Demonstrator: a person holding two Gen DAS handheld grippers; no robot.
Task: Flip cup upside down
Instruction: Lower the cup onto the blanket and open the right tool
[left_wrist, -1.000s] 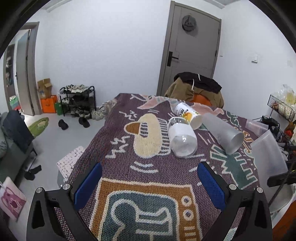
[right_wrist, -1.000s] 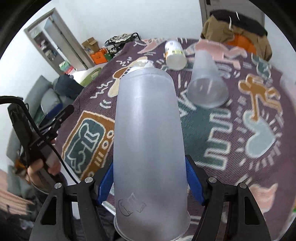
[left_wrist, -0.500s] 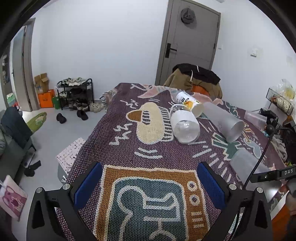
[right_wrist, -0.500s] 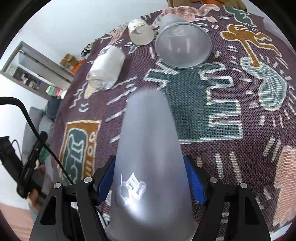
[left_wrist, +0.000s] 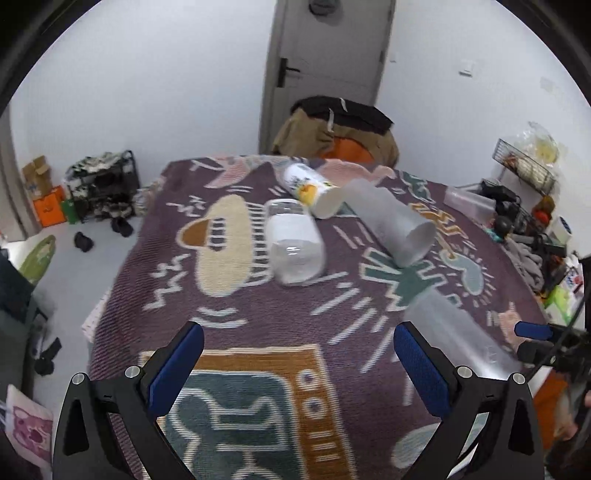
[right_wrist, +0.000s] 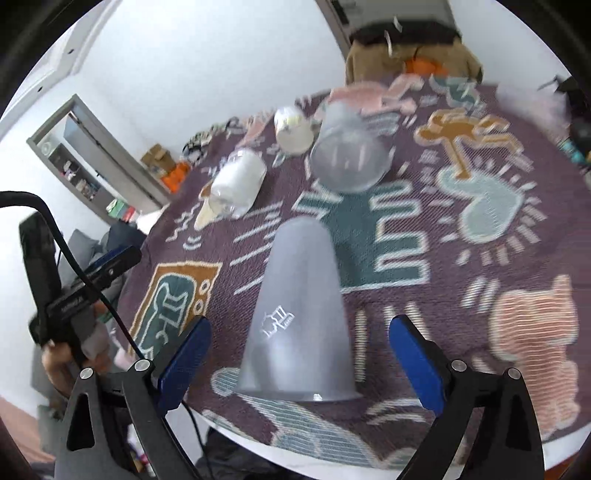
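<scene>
A frosted translucent cup (right_wrist: 299, 325) stands upside down, rim on the patterned cloth, near the table's front edge. My right gripper (right_wrist: 299, 354) is open, its blue pads on either side of the cup and apart from it. The same cup shows faintly in the left wrist view (left_wrist: 454, 332), at the right beside the right gripper's blue pad. My left gripper (left_wrist: 299, 369) is open and empty above the cloth.
A second frosted cup (right_wrist: 349, 153) lies on its side with its mouth toward me. A clear jar (right_wrist: 238, 184) and a white labelled cup (right_wrist: 293, 127) also lie on the cloth (right_wrist: 461, 258). The table edge is just below the upturned cup. A clothes-covered chair (left_wrist: 336, 136) stands behind.
The right gripper set the cup down rim first on the cloth, opened its jaws and let go. The left gripper's view shifted slightly forward over the table.
</scene>
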